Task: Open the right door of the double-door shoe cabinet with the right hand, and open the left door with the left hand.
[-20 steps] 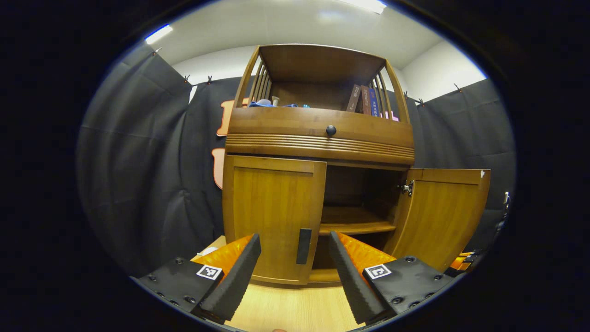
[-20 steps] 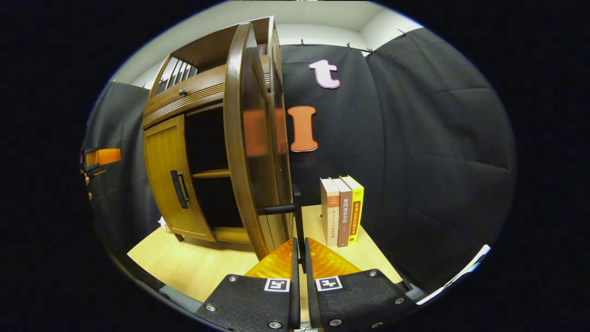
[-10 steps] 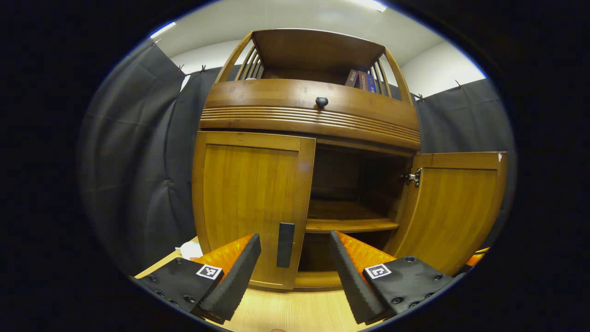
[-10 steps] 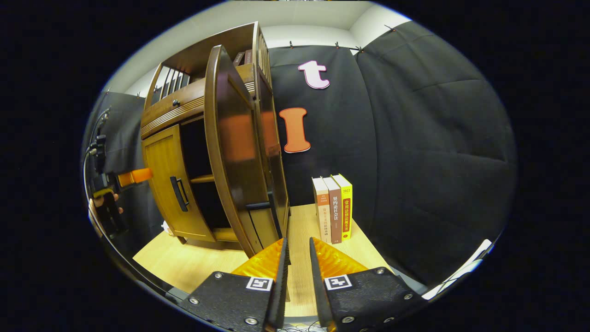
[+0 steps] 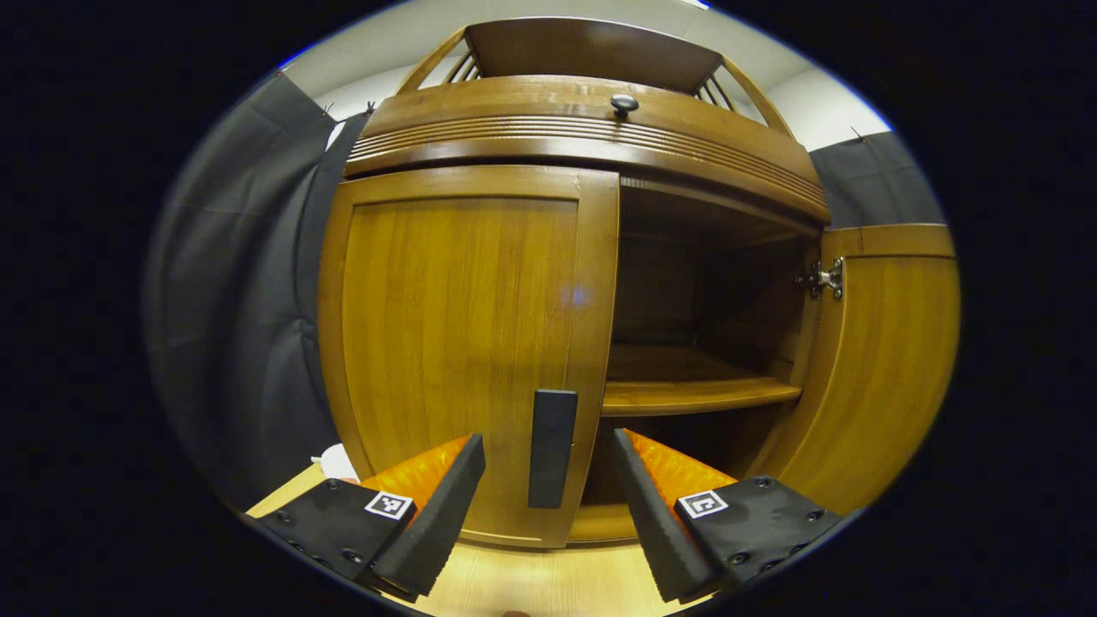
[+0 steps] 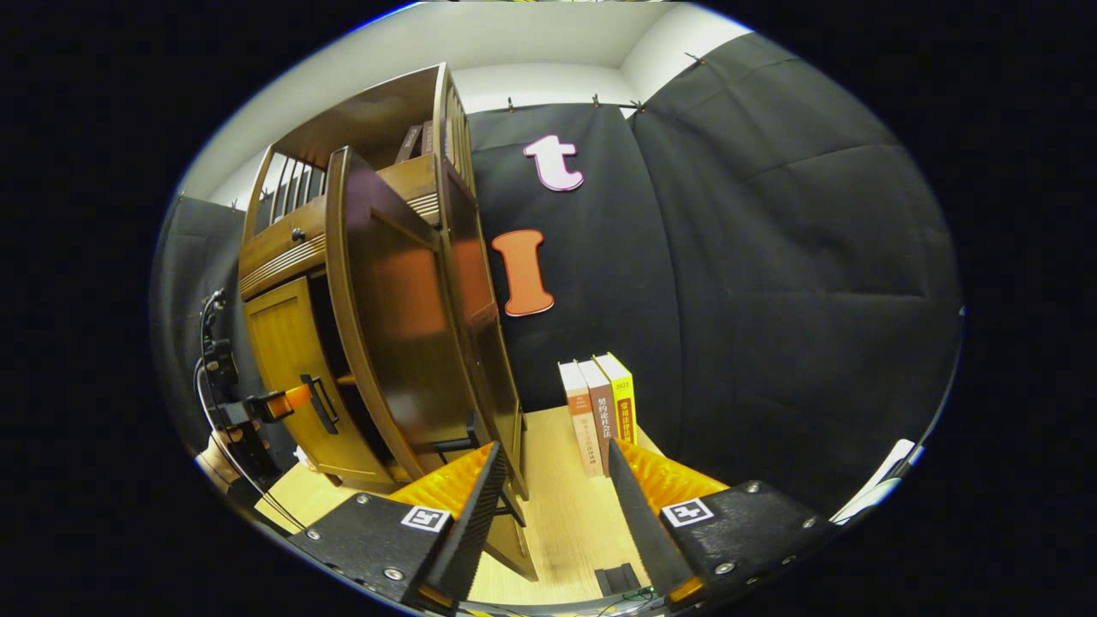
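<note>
The wooden shoe cabinet (image 5: 566, 128) looms close in the left gripper view. Its left door (image 5: 454, 343) is closed, with a dark vertical handle (image 5: 551, 447) at its inner edge. My left gripper (image 5: 548, 488) is open, fingers on either side of that handle and just short of it. The right door (image 5: 883, 351) stands swung wide, showing an inner shelf (image 5: 694, 394). In the right gripper view the open right door (image 6: 403, 343) is seen edge-on; my right gripper (image 6: 548, 488) is open beside it, holding nothing. The left gripper (image 6: 278, 403) appears by the left door's handle (image 6: 319, 403).
Three upright books (image 6: 596, 411) stand on the light wooden floor (image 6: 566, 523) right of the cabinet. A drawer with a round knob (image 5: 624, 104) sits above the doors. A small white object (image 5: 337, 463) lies at the cabinet's lower left. Black cloth walls surround the booth.
My left gripper has moved in toward the left door's handle. My right gripper has opened, let go of the right door's handle and drawn back from it.
</note>
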`<state>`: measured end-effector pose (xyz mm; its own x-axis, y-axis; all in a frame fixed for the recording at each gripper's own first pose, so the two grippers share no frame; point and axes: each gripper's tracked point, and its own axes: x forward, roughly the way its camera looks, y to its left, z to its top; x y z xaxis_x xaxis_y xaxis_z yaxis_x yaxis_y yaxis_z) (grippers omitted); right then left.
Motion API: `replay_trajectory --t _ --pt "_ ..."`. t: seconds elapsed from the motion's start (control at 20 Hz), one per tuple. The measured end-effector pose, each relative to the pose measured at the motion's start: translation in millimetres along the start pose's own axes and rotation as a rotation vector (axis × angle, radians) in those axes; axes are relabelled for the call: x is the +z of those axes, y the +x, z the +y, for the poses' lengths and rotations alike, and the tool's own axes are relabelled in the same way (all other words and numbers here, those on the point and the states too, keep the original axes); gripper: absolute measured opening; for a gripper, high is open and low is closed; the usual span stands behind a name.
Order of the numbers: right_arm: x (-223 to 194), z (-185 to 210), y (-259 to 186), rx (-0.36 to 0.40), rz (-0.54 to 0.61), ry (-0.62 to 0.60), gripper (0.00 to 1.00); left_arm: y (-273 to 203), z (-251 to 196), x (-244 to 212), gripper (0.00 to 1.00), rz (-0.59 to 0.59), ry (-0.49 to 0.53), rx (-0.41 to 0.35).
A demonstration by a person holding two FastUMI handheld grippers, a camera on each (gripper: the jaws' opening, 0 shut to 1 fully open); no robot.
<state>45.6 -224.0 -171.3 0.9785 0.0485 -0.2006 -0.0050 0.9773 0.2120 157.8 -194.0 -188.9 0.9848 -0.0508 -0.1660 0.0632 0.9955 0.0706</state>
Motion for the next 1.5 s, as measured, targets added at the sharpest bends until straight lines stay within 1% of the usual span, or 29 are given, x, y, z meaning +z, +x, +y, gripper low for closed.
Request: replay_trajectory --t 0.05,0.15,0.2,0.25,0.3,0.35,0.4,0.5,0.55,0.6,0.7,0.75,0.85,0.9,0.95,1.05,1.15,1.25,1.4,1.45,1.5 --pt "1.8 -1.7 0.8 -0.01 -0.004 0.004 0.84 5.7 1.8 -3.2 0.94 0.006 0.0 0.0" --pt "5.5 -2.8 -1.0 -0.021 -0.007 0.006 0.85 16.1 2.7 -10.6 0.94 0.02 -0.003 0.0" --pt "7.4 -2.9 -1.0 -0.027 -0.009 0.003 0.88 20.8 3.4 -13.4 0.94 0.024 -0.003 0.002" --pt "9.6 -2.9 -0.8 -0.032 -0.012 -0.001 0.96 25.7 4.0 -17.6 0.94 0.031 -0.002 0.002" --pt "11.8 -2.9 -1.8 -0.036 -0.017 -0.004 0.99 29.6 4.1 -19.8 0.94 0.037 -0.002 -0.002" --pt "15.0 -2.2 -2.6 -0.039 -0.023 -0.006 1.0 32.6 4.2 -22.4 0.94 0.04 -0.005 -0.005" --pt "17.6 -1.9 -3.9 -0.041 -0.03 -0.007 1.0 35.4 3.6 -24.8 0.99 0.043 -0.008 -0.008" --pt "23.6 -1.5 -6.3 -0.05 -0.045 -0.014 1.0 40.4 6.5 -32.5 0.99 0.059 -0.006 -0.004" --pt "27.0 -1.7 -8.3 -0.058 -0.051 -0.019 1.0 43.1 6.7 -36.4 0.94 0.063 -0.007 -0.002" --pt "29.4 -1.6 -8.2 -0.064 -0.056 -0.024 0.93 45.4 6.8 -38.2 0.94 0.064 -0.014 -0.007" --pt "33.7 1.0 -10.7 -0.071 -0.068 -0.026 0.93 47.2 6.4 -41.3 0.89 0.068 -0.034 -0.015" --pt "36.0 2.1 -12.0 -0.075 -0.072 -0.025 0.93 48.4 7.0 -42.7 0.81 0.067 -0.044 -0.015" --pt "38.9 4.5 -16.0 -0.083 -0.078 -0.025 0.93 49.8 0.6 -43.6 0.66 0.063 -0.067 -0.049" --pt "42.6 5.5 -17.3 -0.089 -0.081 -0.026 0.93 51.8 -2.9 -44.2 0.6 0.064 -0.062 -0.057" --pt "45.1 5.9 -19.8 -0.096 -0.083 -0.027 0.93 53.1 -3.5 -45.3 0.49 0.064 -0.035 -0.05" --pt "45.5 7.9 -24.7 -0.109 -0.082 -0.027 0.93 49.6 -2.3 -46.3 0.43 0.067 0.021 -0.052" --pt "45.3 13.6 -28.5 -0.116 -0.079 -0.02 0.93 46.8 -3.0 -43.7 0.36 0.058 0.015 -0.061" --pt "44.2 22.8 -35.2 -0.115 -0.071 -0.015 0.93 38.3 -3.6 -44.9 0.34 0.057 0.008 -0.077" --pt "48.9 35.4 -43.3 -0.125 -0.074 -0.036 0.93 23.2 -1.7 -45.0 0.34 0.054 0.011 -0.114" --pt "50.9 41.3 -46.3 -0.13 -0.076 -0.048 0.93 17.0 -0.5 -45.5 0.35 0.056 0.007 -0.128" --pt "51.8 47.8 -49.7 -0.128 -0.081 -0.058 0.93 9.8 0.6 -46.0 0.34 0.06 0.001 -0.138"
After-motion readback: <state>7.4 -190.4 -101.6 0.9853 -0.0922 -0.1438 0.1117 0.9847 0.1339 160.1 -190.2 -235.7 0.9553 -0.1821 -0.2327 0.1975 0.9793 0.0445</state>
